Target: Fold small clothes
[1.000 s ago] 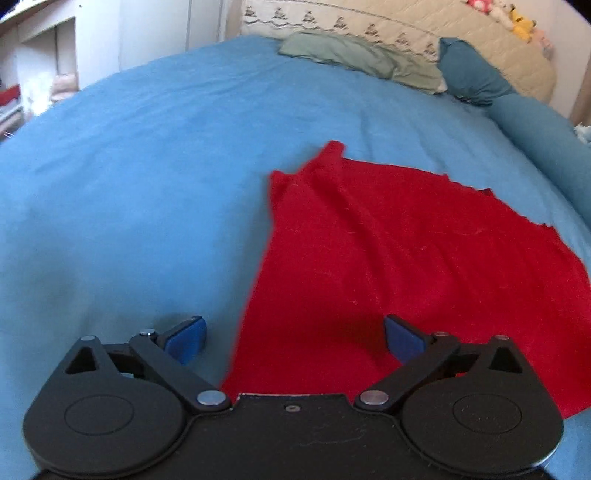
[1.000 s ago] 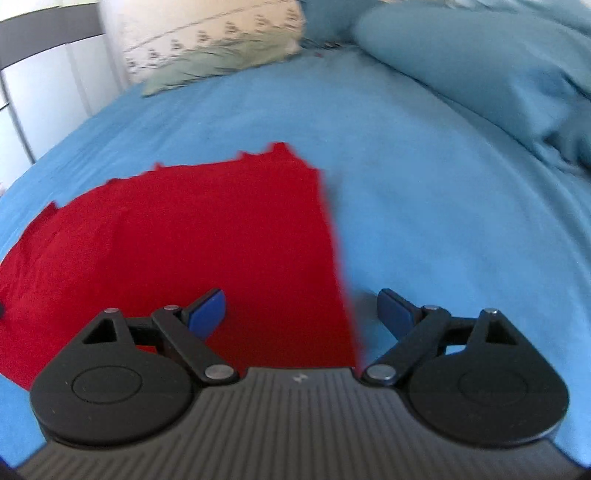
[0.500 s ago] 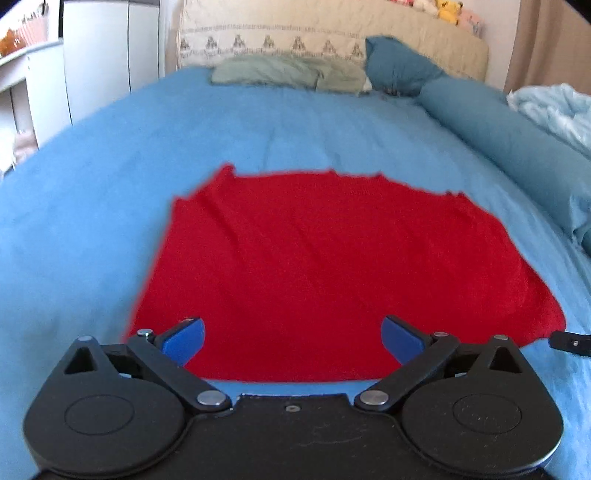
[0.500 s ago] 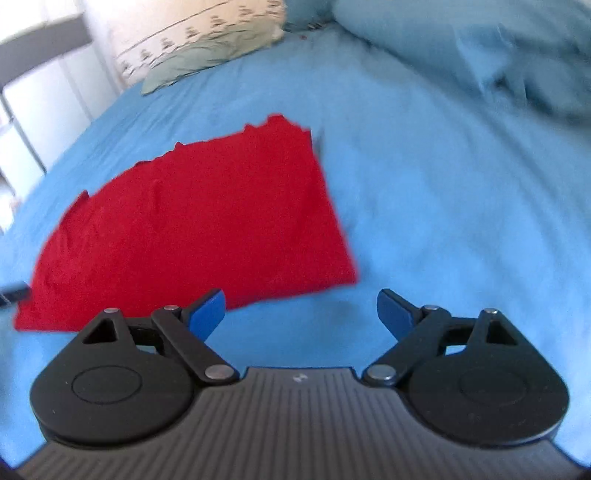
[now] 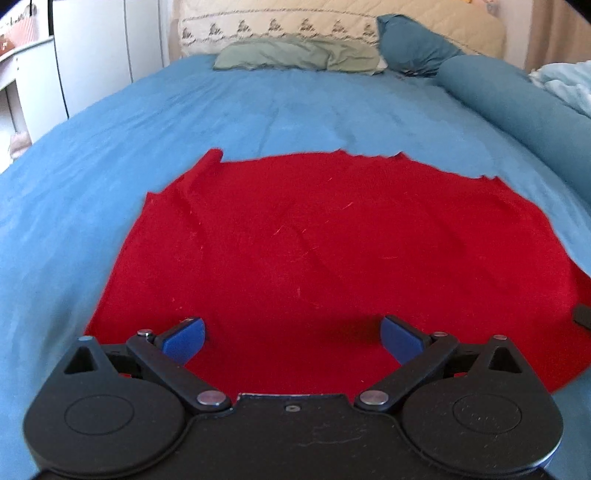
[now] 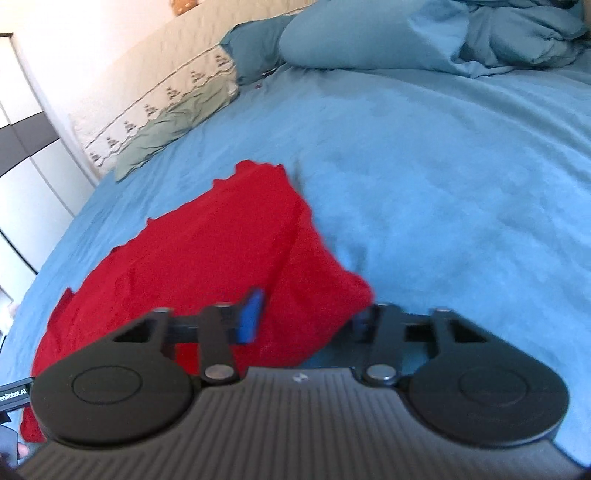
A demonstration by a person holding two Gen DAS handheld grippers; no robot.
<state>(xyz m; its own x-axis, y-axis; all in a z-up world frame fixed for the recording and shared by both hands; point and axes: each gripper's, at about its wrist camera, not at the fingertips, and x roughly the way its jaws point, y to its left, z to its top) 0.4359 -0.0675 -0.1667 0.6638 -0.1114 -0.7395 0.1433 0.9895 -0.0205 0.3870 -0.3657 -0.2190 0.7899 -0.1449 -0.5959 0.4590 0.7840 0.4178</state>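
A red cloth (image 5: 332,251) lies spread flat on the blue bed (image 5: 258,118). My left gripper (image 5: 293,338) is open and empty, low over the cloth's near edge. In the right wrist view the red cloth (image 6: 207,258) shows with its near right corner bunched up between my right gripper's (image 6: 306,317) blue fingers (image 6: 251,317). The right jaws stand partly closed around that corner; the view is blurred, so contact is unclear.
A grey-green pillow (image 5: 295,55) and a cream patterned headboard cushion (image 5: 332,22) lie at the far end. A teal bolster (image 5: 509,99) and rumpled blue duvet (image 6: 480,33) lie along the right. White cabinets (image 5: 92,55) stand on the left.
My left gripper moved forward over the cloth's near edge. My right gripper moved in on the cloth's near right corner, its jaws narrowed, and the corner bunched up.
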